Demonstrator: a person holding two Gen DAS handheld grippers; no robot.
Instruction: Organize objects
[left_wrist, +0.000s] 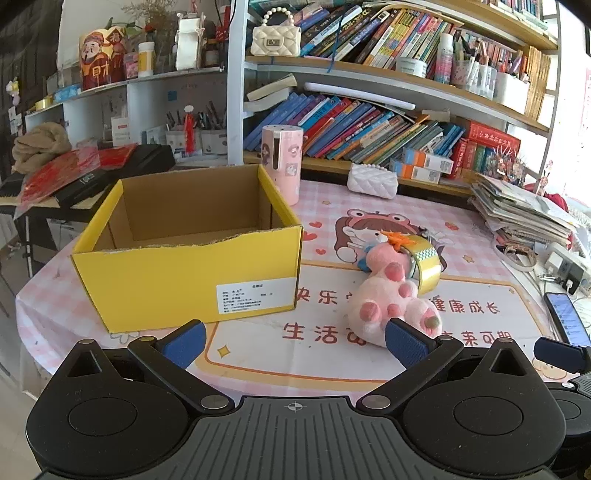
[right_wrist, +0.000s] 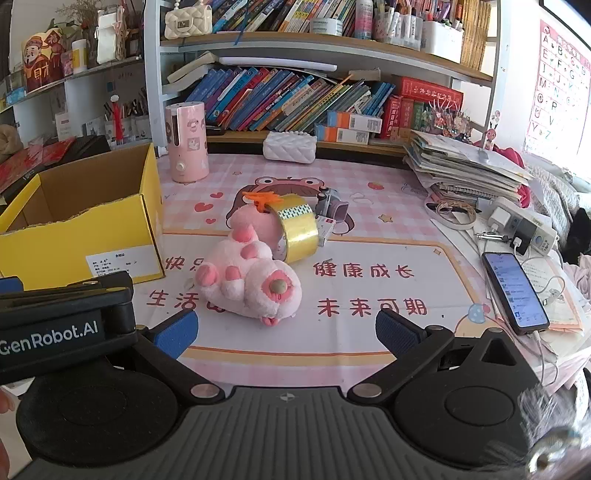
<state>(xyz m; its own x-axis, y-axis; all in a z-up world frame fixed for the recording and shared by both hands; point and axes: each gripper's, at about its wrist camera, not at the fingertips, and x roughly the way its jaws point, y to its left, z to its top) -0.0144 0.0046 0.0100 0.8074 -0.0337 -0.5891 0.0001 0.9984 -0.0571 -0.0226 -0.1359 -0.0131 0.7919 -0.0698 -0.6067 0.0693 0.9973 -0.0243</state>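
We hold both tools low over the bench (right_wrist: 369, 229), tilted down. Left hand-held gripper (left_wrist: 295, 341): jaws wide apart, nothing btwn them. Right hand-held gripper (right_wrist: 284, 330): same, fully apart & empty.

Yellow box (left_wrist: 184, 273) sits just ahead-left of the left hand-held gripper, open top, nothing seen inside. Pink plush (right_wrist: 251, 277) lies just ahead of the right hand-held gripper, ahead-right of the left one. Gold tape roll (right_wrist: 297, 230) leans against the plush's far side, w/ an orange clip (right_wrist: 260, 199) & small grey gadget (right_wrist: 332, 210) beyond. Phone (right_wrist: 515, 291) lies far right.
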